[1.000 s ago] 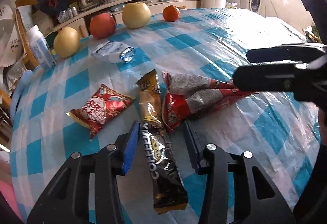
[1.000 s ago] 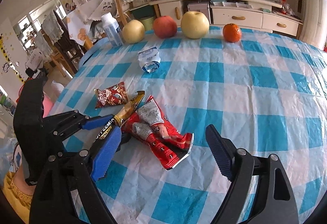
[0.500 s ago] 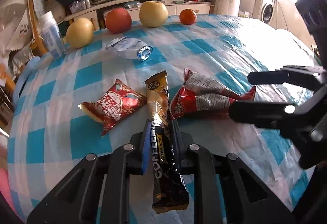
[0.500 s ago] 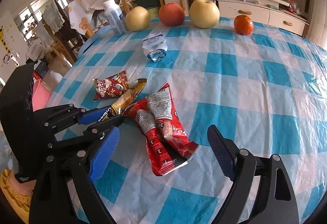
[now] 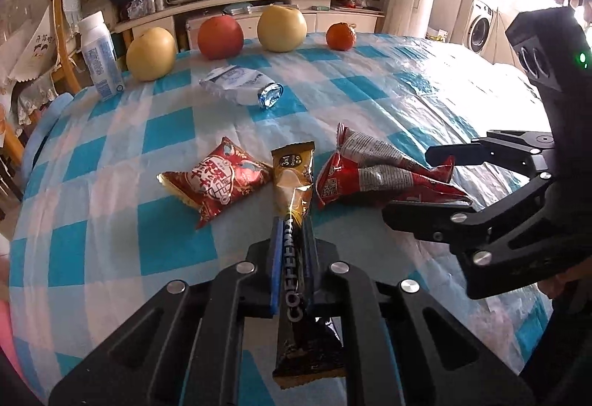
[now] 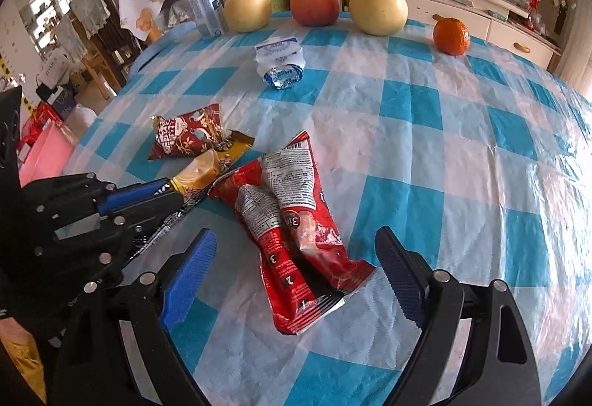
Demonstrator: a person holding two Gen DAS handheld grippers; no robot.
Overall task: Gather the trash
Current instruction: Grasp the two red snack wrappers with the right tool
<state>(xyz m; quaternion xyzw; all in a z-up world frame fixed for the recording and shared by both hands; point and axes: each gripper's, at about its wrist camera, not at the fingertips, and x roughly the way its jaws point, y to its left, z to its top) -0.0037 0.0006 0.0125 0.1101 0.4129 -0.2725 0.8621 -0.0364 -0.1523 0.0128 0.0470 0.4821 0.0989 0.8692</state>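
Left gripper (image 5: 292, 239) clamped on the coffee stick (image 5: 294, 221); right gripper (image 6: 296, 258) wide open over the red packets (image 6: 296, 221).

We see our left gripper pitched steeply down at the checked bench (image 5: 111, 239), its jaws having just closed onto the coffee stick, which runs lengthwise between the blue pads, one end lying forward on the cloth, the other hanging back beneath the gripper. Our right gripper, also angled down, comes in from the right with its jaws spread either side of the red packets, touching neither. A red snack bag (image 5: 218, 180) lies just left of the stick. A crushed bottle (image 5: 242, 87) lies farther back, before a row of fruit (image 5: 283, 28).
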